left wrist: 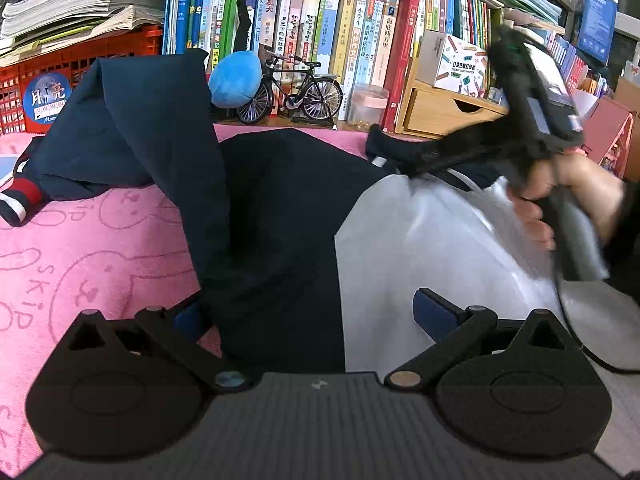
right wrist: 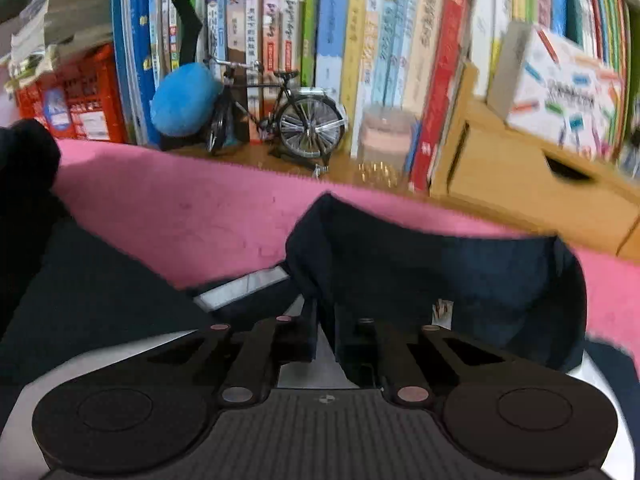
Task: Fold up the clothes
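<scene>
- Pink towel (left wrist: 100, 248) over the surface, bookshelf (left wrist: 320, 40) behind.
- Left tongs (left wrist: 312, 316) spread wide, navy garment (left wrist: 272, 220) draped loosely between.
- Right tongs (right wrist: 324, 340) pinched on garment's collar edge, likely for folding.

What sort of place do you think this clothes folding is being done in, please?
Probably a home study or a child's room: a shelf packed with upright books runs behind, a model bicycle and a blue plush toy stand before them, and a pink towel with cartoon rabbits covers the work surface.
</scene>
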